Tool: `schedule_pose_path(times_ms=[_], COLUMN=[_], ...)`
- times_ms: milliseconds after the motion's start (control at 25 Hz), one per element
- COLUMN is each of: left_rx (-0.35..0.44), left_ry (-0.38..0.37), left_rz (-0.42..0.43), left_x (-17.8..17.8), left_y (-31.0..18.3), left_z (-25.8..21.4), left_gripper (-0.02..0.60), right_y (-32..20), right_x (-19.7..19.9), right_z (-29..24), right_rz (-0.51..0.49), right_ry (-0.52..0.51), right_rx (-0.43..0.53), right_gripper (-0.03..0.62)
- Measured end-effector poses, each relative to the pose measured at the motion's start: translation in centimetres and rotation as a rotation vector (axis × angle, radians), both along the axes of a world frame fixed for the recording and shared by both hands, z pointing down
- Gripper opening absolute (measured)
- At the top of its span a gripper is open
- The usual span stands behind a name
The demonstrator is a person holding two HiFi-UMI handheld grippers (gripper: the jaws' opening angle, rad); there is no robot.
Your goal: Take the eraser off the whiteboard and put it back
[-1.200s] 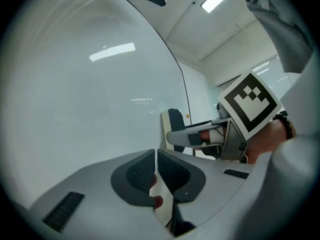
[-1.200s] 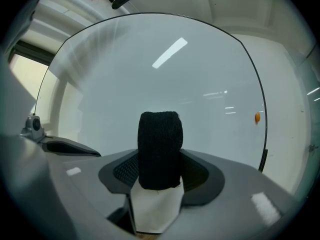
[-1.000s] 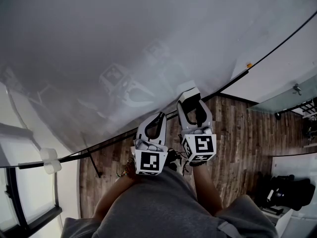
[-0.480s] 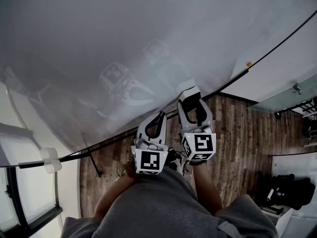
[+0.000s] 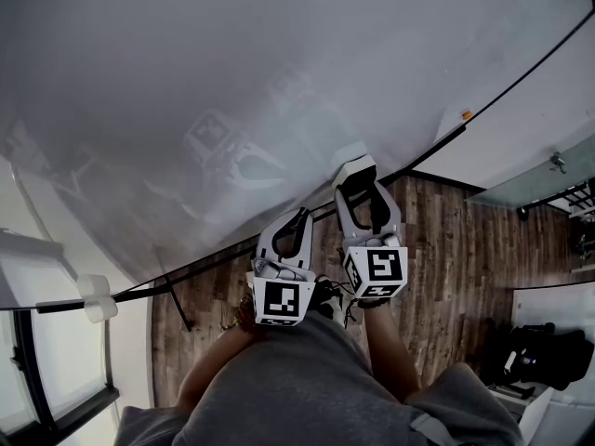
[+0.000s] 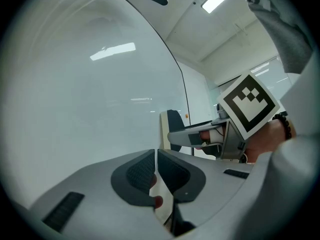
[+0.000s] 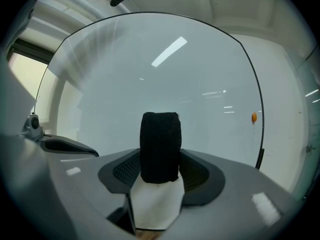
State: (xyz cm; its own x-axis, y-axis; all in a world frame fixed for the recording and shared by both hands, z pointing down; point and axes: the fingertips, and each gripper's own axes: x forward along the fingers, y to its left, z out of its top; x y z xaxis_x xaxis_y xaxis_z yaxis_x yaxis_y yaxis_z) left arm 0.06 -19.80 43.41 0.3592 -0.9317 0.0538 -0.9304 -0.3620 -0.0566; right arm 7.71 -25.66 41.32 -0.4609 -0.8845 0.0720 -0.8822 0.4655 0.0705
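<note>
The whiteboard (image 5: 232, 72) fills the upper part of the head view and stands in front of both grippers. My right gripper (image 5: 358, 191) is shut on the eraser (image 5: 355, 171), a white block with a black felt face (image 7: 160, 145) that points at the board (image 7: 150, 74). The eraser is held near the board's lower edge; whether it touches the board I cannot tell. My left gripper (image 5: 301, 219) hangs beside it to the left, shut with nothing between its pads (image 6: 170, 173). In the left gripper view the right gripper (image 6: 200, 136) and the eraser (image 6: 165, 129) show by the board (image 6: 75, 109).
A small orange dot (image 5: 467, 115) sits on the board's right edge, also visible as an orange dot (image 7: 254, 117) in the right gripper view. Below lies wooden floor (image 5: 446, 249), with a board stand leg (image 5: 172, 295), a white fitting (image 5: 93, 297) at the left and a black bag (image 5: 544, 356) at the right.
</note>
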Motion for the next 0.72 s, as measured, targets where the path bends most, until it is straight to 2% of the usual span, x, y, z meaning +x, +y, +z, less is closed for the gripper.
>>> schedule_pose_path(times_ms=[720], left_rx=[-0.015], left_ry=[0.016], left_rz=[0.034], left_x=[-0.5], left_y=[1.4], left_z=[0.3], left_gripper=[0.008], right_y=[1.9], right_x=[0.1], right_z=[0.2], right_rz=[0.04], right_ry=[0.007], right_rx=[0.004], right_gripper=[0.242])
